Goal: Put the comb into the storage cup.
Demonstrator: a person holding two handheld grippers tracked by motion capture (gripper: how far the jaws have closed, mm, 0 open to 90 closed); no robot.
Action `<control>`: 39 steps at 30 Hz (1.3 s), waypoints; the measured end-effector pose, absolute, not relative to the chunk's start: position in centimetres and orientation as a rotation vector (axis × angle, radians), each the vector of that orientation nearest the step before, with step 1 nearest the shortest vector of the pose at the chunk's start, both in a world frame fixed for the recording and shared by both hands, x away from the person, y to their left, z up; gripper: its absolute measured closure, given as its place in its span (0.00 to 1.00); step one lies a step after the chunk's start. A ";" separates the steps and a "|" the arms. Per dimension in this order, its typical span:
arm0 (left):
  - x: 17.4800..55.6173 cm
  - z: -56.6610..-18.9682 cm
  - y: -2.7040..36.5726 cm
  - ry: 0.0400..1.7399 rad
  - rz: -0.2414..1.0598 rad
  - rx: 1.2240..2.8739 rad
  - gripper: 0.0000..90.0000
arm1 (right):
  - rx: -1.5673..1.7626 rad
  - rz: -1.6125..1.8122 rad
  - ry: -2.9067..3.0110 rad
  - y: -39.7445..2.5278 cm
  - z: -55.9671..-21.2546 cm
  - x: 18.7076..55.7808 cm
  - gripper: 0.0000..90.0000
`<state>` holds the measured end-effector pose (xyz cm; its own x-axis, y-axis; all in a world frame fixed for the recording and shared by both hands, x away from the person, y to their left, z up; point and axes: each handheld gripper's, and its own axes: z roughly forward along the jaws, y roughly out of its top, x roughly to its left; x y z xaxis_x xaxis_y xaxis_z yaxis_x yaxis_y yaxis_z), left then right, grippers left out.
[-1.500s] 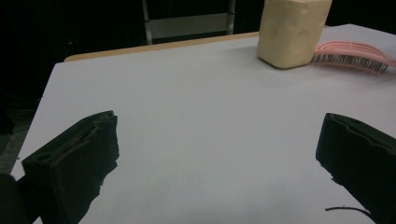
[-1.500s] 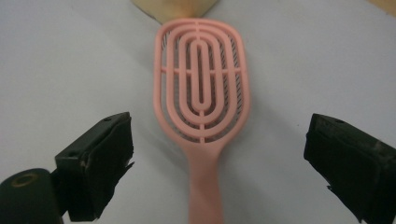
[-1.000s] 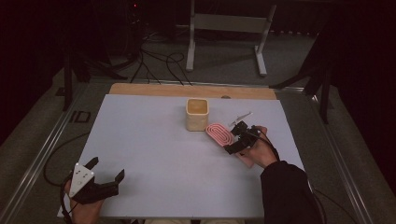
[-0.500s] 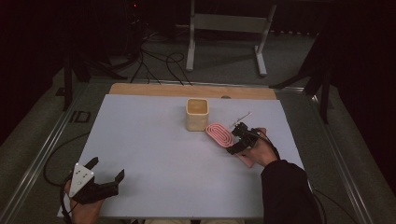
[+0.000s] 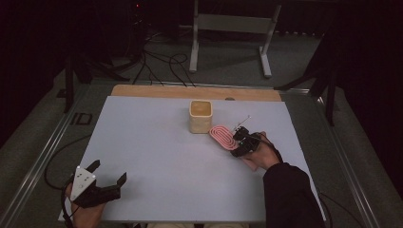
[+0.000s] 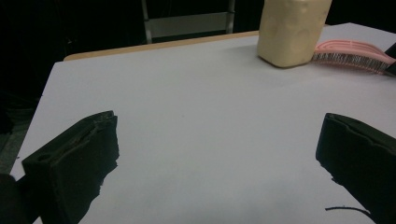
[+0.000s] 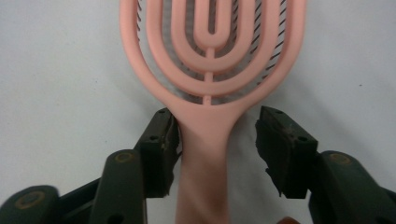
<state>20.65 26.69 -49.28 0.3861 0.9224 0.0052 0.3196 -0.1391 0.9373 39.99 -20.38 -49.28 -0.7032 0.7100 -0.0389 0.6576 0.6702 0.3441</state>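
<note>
While my right hand-held gripper (image 7: 217,140) straddles the pink brush (image 7: 212,70) handle, its jaws stay spread, one touching. My left hand-held gripper (image 6: 217,154) gapes empty.

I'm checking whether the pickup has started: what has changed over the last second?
Almost nothing. The right tool stays at the pink brush, its jaws open on either side of the handle, one touching it, the other apart; the brush lies flat on the table beside the cream cup, shifted at most slightly. The left tool rests open at the near left corner, unmoved.
</note>
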 end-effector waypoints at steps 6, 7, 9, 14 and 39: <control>20.6 -49.3 26.7 1.110 0.778 1.675 0.00 | 1.112 0.452 2.741 -20.2 -49.4 40.0 0.63; 20.6 -49.3 26.7 1.110 0.778 1.675 0.00 | 1.107 0.446 2.745 -20.2 -49.4 40.0 0.65; 20.6 -49.3 26.7 1.110 0.779 1.675 0.00 | 1.120 0.448 2.752 -20.2 -49.4 40.0 0.67; 20.7 -49.3 26.7 1.117 0.778 1.679 0.00 | 1.134 0.436 2.770 -20.2 -49.3 40.0 0.70; 20.8 -49.4 26.7 1.130 0.777 1.689 0.00 | 1.193 0.418 2.739 -20.2 -49.2 39.7 0.77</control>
<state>20.79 26.68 -49.40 0.3766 0.9264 0.0080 0.3389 -0.1458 0.9294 39.71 -20.22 -49.23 -0.6808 0.7325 -0.0035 0.6981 0.6502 0.2999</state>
